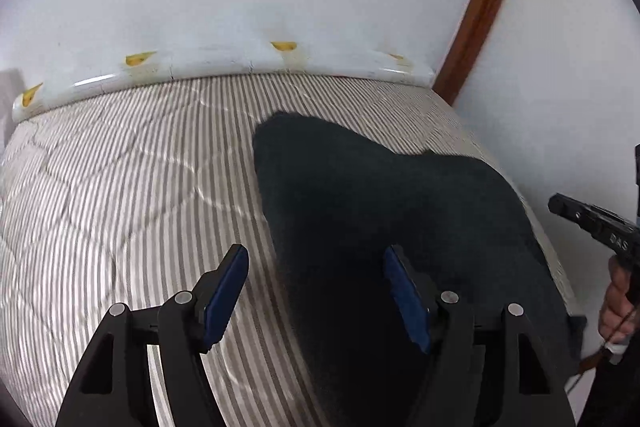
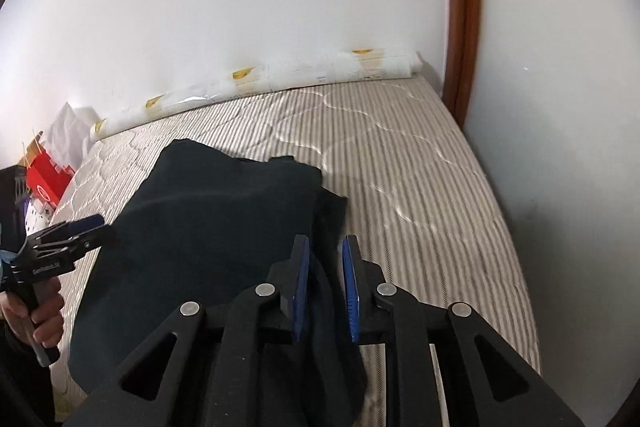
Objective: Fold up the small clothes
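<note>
Left gripper (image 1: 316, 267) jaws spread wide, nothing between them; its right finger over the dark garment (image 1: 380, 195), its left finger over bare striped mattress (image 1: 120, 187). Right gripper (image 2: 326, 259) jaws narrowed onto a bunched fold of the same garment's edge, cloth running between the blue pads (image 2: 301, 287). Lettering on the left gripper's side reads roughly "GenRobot"; rest too blurred. Garment: very dark blue-black, plain, lying loosely rumpled on the mattress between both grippers, one layer folded over another ahead of the right gripper.
</note>
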`<action>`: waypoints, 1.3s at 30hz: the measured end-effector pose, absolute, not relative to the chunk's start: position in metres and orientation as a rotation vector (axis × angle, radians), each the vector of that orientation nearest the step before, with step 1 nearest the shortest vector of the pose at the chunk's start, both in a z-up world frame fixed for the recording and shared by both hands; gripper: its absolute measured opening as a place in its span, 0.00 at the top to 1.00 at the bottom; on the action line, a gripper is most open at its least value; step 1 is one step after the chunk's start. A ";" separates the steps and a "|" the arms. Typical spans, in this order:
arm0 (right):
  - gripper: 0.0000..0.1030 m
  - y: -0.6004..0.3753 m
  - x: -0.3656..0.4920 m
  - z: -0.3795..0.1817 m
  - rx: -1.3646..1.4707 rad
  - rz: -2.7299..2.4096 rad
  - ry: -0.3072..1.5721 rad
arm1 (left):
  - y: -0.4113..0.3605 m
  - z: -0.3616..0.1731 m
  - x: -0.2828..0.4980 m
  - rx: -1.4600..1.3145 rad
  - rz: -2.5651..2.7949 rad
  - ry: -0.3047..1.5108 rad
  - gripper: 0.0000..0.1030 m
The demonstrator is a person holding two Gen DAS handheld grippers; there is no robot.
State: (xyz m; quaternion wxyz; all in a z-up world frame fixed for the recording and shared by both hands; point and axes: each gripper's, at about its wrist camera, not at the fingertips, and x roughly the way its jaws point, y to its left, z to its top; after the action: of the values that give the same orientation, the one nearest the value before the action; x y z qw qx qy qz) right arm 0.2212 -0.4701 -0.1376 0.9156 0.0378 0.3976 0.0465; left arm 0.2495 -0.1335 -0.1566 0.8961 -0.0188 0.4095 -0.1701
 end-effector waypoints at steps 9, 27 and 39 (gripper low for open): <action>0.69 -0.445 0.282 -0.184 0.037 0.060 0.965 | -0.141 -0.188 0.303 -0.002 -0.295 0.877 0.30; 0.67 -0.481 0.218 -0.158 0.096 0.127 0.891 | -0.140 -0.187 0.314 -0.066 -0.337 0.923 0.32; 0.69 -0.481 0.139 -0.196 0.162 0.162 0.917 | -0.124 -0.164 0.227 -0.103 -0.375 0.911 0.32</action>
State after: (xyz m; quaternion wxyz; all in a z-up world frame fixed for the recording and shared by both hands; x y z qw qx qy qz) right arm 0.1392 -0.4807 -0.1958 0.8904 0.0781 0.4415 0.0782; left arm 0.2270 -0.1241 -0.1641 0.8799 -0.0495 0.4369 -0.1799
